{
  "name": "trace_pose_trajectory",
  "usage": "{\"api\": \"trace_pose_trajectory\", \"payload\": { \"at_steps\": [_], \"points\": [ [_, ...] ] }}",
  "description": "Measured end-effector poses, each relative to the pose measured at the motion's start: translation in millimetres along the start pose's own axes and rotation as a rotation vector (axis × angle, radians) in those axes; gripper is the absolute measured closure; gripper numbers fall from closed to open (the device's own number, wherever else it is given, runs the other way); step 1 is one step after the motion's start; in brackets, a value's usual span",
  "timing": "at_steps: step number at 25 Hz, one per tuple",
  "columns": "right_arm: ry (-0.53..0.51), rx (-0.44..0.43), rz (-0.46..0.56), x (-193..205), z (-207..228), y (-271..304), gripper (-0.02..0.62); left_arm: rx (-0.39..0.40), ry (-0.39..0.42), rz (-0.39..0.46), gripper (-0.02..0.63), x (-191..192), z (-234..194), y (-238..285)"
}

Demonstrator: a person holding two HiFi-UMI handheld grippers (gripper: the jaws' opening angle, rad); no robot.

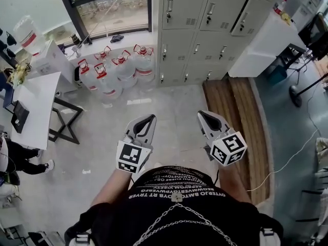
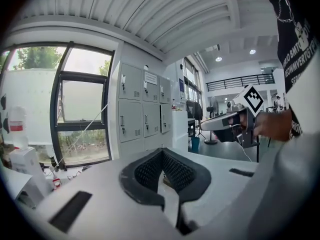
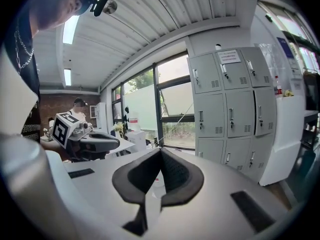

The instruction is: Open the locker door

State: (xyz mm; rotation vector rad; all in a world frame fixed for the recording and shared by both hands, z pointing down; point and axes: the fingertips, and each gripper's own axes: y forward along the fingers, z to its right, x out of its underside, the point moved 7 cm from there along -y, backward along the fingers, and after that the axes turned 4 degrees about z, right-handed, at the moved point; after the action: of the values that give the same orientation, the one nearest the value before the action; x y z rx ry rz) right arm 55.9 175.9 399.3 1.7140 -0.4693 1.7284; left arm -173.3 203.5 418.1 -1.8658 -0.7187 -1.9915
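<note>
A bank of grey metal lockers [image 1: 205, 29] stands against the far wall, and every door I can see is closed, each with a small handle. The lockers also show in the left gripper view [image 2: 140, 109] and the right gripper view [image 3: 230, 101], still some way ahead. My left gripper [image 1: 149, 118] and right gripper [image 1: 201, 115] are held side by side in front of the person's body, well short of the lockers. Both have their jaws together with nothing between them, as the left gripper [image 2: 162, 153] and right gripper [image 3: 160, 151] show in their own views.
Several large water bottles [image 1: 118, 68] stand on the floor left of the lockers, under the window. A white table [image 1: 36, 106] is at the left, with a person [image 1: 15, 160] beside it. A wooden platform [image 1: 241, 122] and a white counter [image 1: 261, 45] lie to the right.
</note>
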Motion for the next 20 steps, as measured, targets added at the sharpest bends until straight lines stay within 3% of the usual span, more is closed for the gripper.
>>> {"api": "trace_pose_trajectory", "payload": {
  "at_steps": [5,12,20],
  "points": [
    [0.021,0.006,0.011,6.5,14.1,2.4,0.6,0.017,0.026,-0.013,0.603,1.9,0.8,14.9],
    [0.044,-0.034,0.021,6.0,46.5,21.2,0.6,-0.04,0.012,-0.037,0.603,4.3,-0.9,34.2],
    [0.053,-0.084,0.009,-0.6,102.9,57.9,0.599,-0.078,0.028,-0.048,0.603,-8.7,-14.9,91.4]
  ]
}}
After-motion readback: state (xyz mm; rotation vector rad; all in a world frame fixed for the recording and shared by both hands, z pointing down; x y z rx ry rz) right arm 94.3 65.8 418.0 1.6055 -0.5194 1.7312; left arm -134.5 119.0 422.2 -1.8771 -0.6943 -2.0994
